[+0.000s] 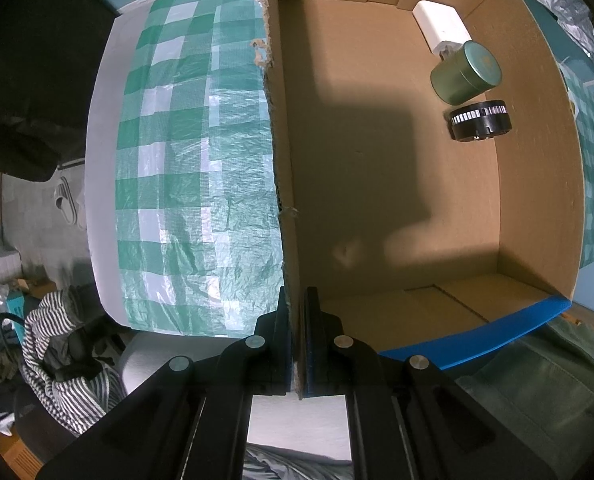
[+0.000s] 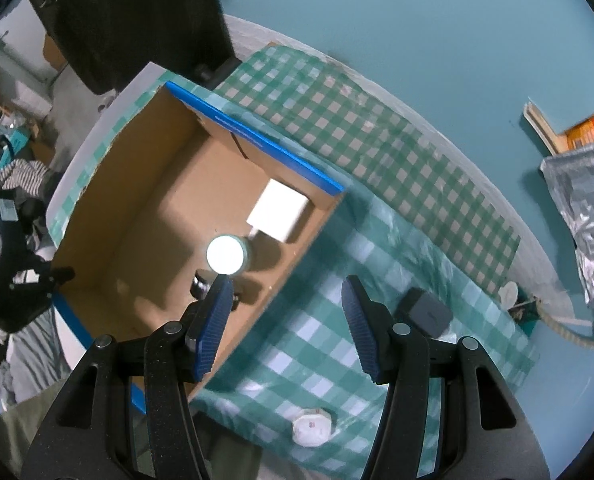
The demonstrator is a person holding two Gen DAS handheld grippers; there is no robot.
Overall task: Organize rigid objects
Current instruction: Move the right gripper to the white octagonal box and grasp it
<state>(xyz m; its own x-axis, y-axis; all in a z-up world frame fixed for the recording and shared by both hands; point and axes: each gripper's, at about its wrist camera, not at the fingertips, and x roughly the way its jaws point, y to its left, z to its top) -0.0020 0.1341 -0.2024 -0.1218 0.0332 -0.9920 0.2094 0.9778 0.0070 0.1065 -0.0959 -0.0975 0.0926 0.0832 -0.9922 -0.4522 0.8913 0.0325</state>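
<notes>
The left gripper (image 1: 297, 344) is pointing down at the near end of an open cardboard box (image 1: 397, 160), its jaws clamped together on the box's ragged left wall, one finger outside and one inside. The box is sitting on a green-and-white checked cloth (image 1: 185, 152) that is covering the table. Blue tape (image 1: 477, 332) is running along the box's near rim and along its far rim too.

Three rigid things are lying inside, all grouped at the far right of the box floor. A white rectangular block (image 1: 441, 24) is resting in the far corner. Just nearer, a green round tin (image 1: 465, 72) is lying tilted, touching the block's near end. Nearer still, a black round spool with a white striped band (image 1: 481, 120) is sitting just beside the tin, close to the right wall. The rest of the floor is bare cardboard under a broad shadow.

The right gripper (image 2: 285, 316) is hanging above the box's edge and the cloth beside it, its blue-padded jaws standing apart with nothing between them. In its view the tin's lid (image 2: 225, 255) is glaring white, with the block (image 2: 277, 210) beyond it.

Outside the box, a dark grey square object (image 2: 427, 314) is lying on the cloth to the right, and a white crumpled-looking round item (image 2: 312, 426) is lying nearer.
</notes>
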